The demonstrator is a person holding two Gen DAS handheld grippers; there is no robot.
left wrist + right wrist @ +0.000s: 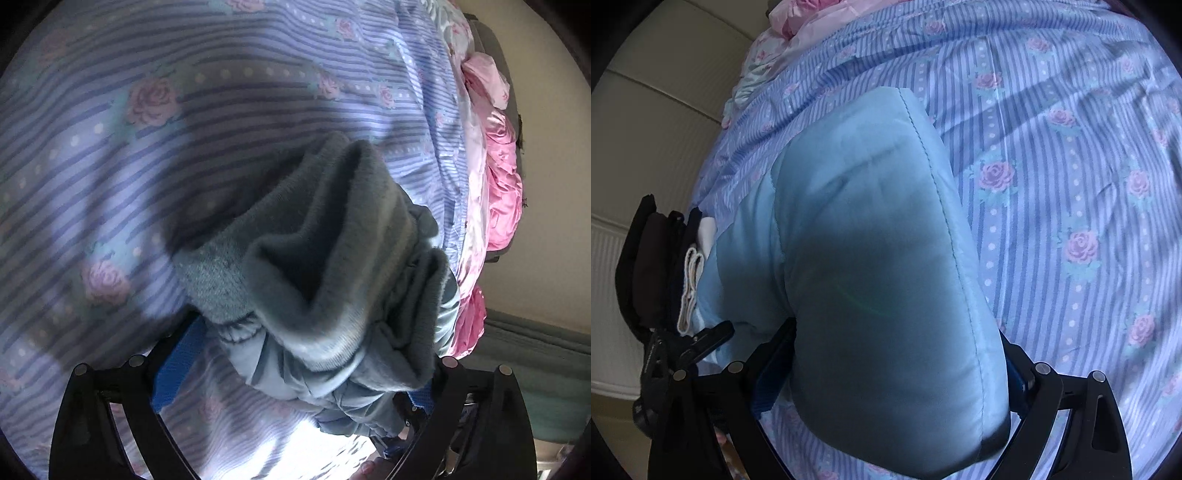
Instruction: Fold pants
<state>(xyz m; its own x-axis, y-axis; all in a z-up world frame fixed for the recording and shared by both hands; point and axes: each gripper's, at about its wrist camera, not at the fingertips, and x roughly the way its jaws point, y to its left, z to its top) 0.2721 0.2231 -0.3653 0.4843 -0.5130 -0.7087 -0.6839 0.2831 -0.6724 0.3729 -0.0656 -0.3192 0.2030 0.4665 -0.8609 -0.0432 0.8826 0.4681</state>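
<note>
The pants are light blue and padded, with a grey fleece lining. In the left wrist view my left gripper (295,373) is shut on the bunched waistband end of the pants (317,266), with the grey lining turned outward and lifted above the bed. In the right wrist view my right gripper (897,369) is shut on a smooth padded leg of the pants (871,236), which fills the space between the fingers and hangs over the bed. The fingertips of both grippers are hidden by fabric.
A bedsheet (110,147) with blue stripes and pink roses lies below both grippers (1071,184). Pink bedding (498,192) is bunched by the wall. A stack of folded dark and white clothes (668,266) sits at the bed's left edge.
</note>
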